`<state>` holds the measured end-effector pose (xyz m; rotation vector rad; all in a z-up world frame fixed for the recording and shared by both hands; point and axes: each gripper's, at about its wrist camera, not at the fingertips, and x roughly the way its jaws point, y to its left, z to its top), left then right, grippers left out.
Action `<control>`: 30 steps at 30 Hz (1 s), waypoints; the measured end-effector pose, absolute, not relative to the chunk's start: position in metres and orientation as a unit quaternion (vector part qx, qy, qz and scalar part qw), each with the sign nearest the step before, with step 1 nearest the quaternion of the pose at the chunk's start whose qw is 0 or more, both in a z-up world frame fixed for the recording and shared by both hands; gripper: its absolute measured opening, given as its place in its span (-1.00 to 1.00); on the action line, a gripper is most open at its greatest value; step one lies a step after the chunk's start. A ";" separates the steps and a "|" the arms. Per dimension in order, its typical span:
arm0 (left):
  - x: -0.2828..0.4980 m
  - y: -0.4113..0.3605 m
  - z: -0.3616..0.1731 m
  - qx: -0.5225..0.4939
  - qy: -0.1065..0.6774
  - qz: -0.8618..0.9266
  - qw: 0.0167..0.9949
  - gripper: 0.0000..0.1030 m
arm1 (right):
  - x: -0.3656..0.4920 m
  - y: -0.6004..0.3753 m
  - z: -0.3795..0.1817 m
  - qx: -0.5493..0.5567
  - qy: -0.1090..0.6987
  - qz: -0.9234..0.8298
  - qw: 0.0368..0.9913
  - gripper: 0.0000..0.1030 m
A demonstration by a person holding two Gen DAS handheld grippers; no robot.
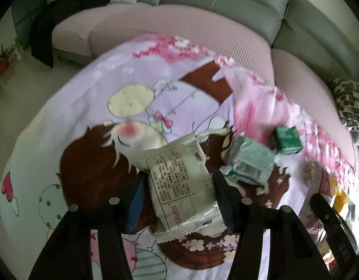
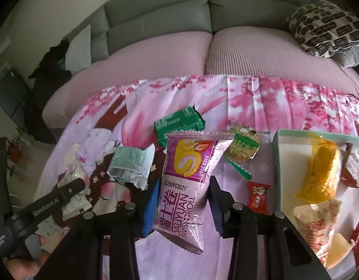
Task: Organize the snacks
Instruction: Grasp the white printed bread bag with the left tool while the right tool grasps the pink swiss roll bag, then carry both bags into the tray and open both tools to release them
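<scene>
My left gripper (image 1: 179,186) is shut on a beige snack packet (image 1: 181,182) and holds it above the cartoon-print cloth (image 1: 86,93). My right gripper (image 2: 184,200) is shut on a purple Swiss roll packet (image 2: 188,186) held above the cloth. On the cloth lie a pale green packet (image 2: 130,165), which also shows in the left wrist view (image 1: 249,161), a dark green packet (image 2: 179,126), again visible in the left wrist view (image 1: 288,140), a green-edged biscuit packet (image 2: 243,147) and a small red candy (image 2: 258,197). A tray (image 2: 278,163) at the right holds a yellow cake packet (image 2: 324,168) and other snacks.
A pink-covered sofa seat (image 2: 179,56) with grey backrests runs behind the cloth. A patterned cushion (image 2: 326,28) lies at the far right. The left gripper's body (image 2: 51,200) shows at the lower left of the right wrist view. Dark clothing (image 1: 46,35) hangs off the sofa's left end.
</scene>
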<state>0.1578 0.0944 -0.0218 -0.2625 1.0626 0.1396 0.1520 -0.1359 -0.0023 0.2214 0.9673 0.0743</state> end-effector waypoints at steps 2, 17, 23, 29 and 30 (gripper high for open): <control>0.157 0.091 -0.013 -0.123 0.494 0.062 0.858 0.13 | 0.147 -0.139 0.004 0.109 0.458 0.034 0.881 -0.17; 0.147 0.042 0.039 -0.097 0.438 0.005 0.894 0.13 | 0.107 -0.203 0.041 0.151 0.419 -0.018 0.895 -0.17; 0.143 -0.001 0.053 -0.069 0.426 -0.043 0.901 0.13 | 0.092 -0.251 0.046 0.179 0.408 -0.069 0.893 -0.17; 0.138 -0.045 0.060 -0.038 0.421 -0.083 0.902 0.13 | 0.071 -0.303 0.050 0.209 0.394 -0.124 0.886 -0.17; 0.137 -0.051 0.061 -0.034 0.420 -0.090 0.903 0.13 | 0.068 -0.310 0.051 0.213 0.392 -0.131 0.885 -0.17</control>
